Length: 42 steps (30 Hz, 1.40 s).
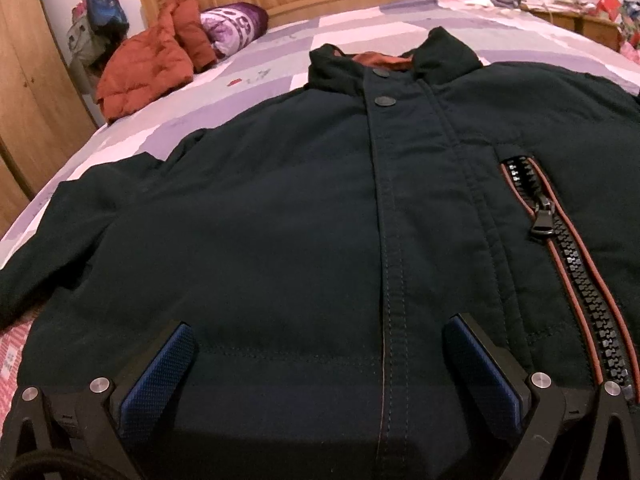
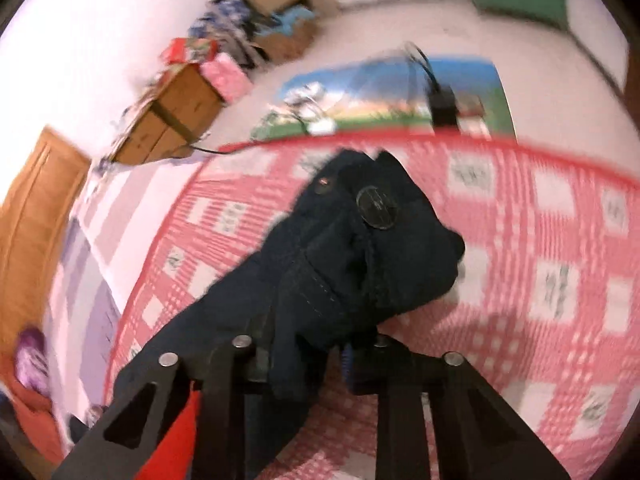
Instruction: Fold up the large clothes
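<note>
Jacket (image 1: 280, 208) lies front-up on the bed (image 1: 340, 20); left hand-held gripper (image 1: 320, 364) gapes above its hem, right hand-held gripper (image 2: 308, 356) pinches a cuff (image 2: 360, 248), which could slip free since only thick bunched fabric is caught.

One dark jacket (image 1: 280, 208), one orange jacket (image 1: 152, 68), one purple pillow (image 1: 234, 24), one bed (image 1: 352, 20), two snaps (image 1: 383, 87), two cardboard boxes (image 2: 172, 120).
</note>
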{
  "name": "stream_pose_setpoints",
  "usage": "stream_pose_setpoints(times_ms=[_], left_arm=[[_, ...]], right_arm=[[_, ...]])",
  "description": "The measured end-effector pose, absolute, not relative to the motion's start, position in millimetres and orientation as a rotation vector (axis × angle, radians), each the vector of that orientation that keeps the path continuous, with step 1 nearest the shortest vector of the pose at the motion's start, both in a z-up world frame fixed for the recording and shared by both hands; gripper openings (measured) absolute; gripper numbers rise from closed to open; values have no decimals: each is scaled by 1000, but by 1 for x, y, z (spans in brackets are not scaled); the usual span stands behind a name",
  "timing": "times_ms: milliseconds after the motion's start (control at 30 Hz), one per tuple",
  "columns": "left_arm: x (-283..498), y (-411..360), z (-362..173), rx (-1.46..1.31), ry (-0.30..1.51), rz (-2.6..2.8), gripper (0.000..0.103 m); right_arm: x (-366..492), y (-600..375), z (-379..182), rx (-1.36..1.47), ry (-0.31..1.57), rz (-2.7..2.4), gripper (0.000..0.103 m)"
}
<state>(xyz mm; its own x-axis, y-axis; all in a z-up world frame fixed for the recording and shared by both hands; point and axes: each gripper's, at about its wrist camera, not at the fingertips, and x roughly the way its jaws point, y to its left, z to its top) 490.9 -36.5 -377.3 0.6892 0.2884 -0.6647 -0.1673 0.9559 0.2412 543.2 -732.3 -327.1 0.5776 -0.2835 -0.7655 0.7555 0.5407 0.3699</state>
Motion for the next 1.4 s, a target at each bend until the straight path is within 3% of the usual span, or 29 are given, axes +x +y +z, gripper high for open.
stream_pose_setpoints(times_ms=[333,600,767,1000,1200,1333,1400], left_arm=[[498,-30,-370,131,825,220,103],[471,67,-314,189,667,350,103],[473,150,-391,107,903,405,103],[463,152,-393,78,836,422,103],[464,153,-393,55,821,416,103],[463,150,-393,63,816,421,103],[464,150,-393,69,815,425,103]], right_arm=[[618,-612,-202,288,608,-559,20],[679,-385,-146,-22,521,-174,19],[689,-217,-179,-114,553,96,18],[674,-32,-287,-297,733,348,16],[662,-3,-351,-412,806,356,16],[655,9,-377,-513,804,358,28],[647,22,-384,-594,796,369,45]])
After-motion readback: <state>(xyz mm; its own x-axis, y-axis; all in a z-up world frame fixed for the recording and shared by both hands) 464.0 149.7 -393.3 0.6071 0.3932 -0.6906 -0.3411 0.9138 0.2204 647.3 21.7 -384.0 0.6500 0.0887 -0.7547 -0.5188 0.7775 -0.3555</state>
